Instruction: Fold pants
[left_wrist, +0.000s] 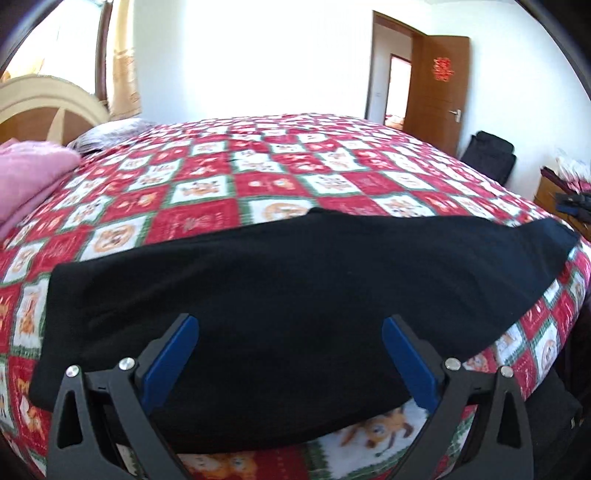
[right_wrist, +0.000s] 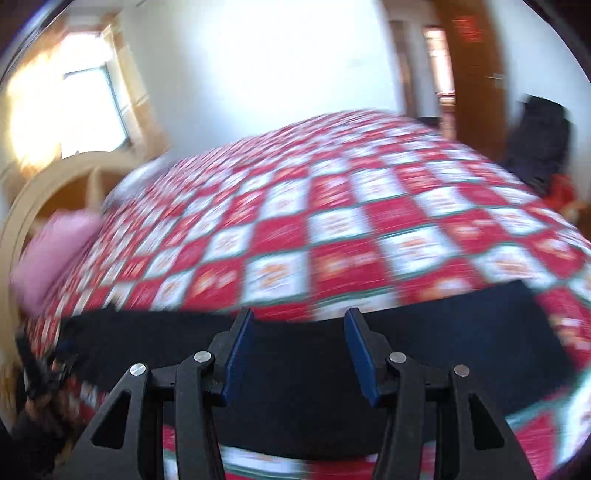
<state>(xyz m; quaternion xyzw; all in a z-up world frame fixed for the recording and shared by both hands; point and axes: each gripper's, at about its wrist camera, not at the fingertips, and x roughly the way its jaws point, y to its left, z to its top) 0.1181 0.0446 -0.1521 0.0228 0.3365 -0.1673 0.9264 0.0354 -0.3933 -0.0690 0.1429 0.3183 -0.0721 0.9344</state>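
Pants (left_wrist: 295, 295), black and folded into a long band, lie flat across the near edge of the bed (left_wrist: 258, 177) on its red-and-white checked cover. Left hand-held gripper (left_wrist: 291, 325) hangs over them with jaws spread wide, holding nothing. Right hand-held gripper (right_wrist: 299, 317) is likewise released, its jaws apart above the cloth.

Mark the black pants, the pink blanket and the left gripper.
black pants (left_wrist: 295, 277), left wrist view, middle of the flat cloth.
pink blanket (left_wrist: 29, 173), left wrist view, its folded top.
left gripper (left_wrist: 291, 325), left wrist view, midway between the blue fingertips, jaws apart.
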